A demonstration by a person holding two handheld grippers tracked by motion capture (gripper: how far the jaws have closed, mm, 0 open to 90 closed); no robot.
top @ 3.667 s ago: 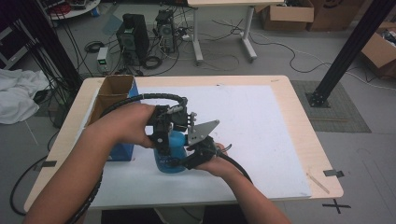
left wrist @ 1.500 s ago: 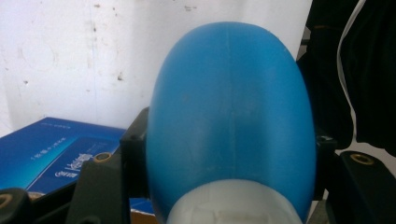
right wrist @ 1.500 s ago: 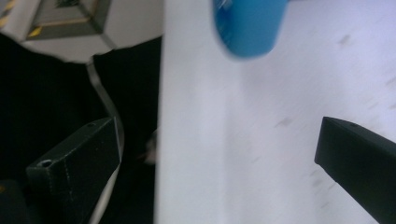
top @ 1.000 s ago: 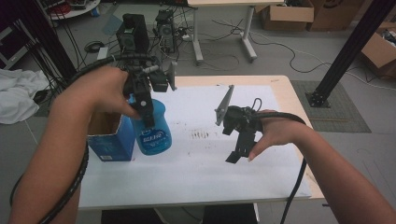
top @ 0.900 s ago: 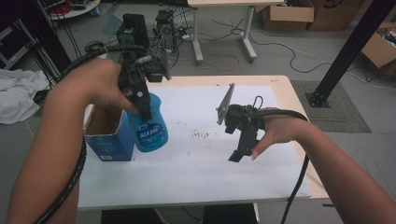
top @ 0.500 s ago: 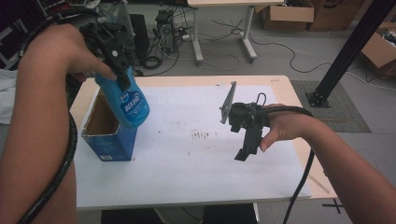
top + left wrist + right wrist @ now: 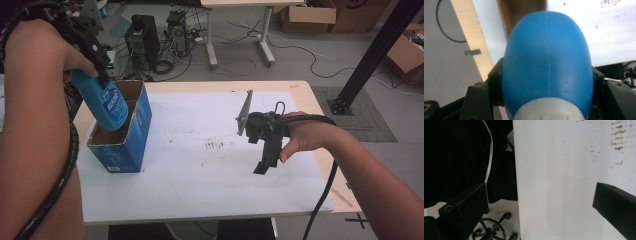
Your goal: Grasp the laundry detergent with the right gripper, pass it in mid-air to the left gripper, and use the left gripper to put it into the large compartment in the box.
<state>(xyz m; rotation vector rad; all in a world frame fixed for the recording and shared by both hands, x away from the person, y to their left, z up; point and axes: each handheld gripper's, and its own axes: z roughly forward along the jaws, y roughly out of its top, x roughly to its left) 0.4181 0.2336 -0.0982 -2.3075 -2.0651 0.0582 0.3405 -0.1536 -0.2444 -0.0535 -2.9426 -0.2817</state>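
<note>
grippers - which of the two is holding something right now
The left gripper, shut on the blue bottle above the open cardboard box. The right gripper hangs open and empty over the table.

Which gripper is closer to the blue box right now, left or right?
Left. The left gripper holds the bottle right over the open blue box. The right gripper hangs well off to the box's right, over the white sheet.
</note>
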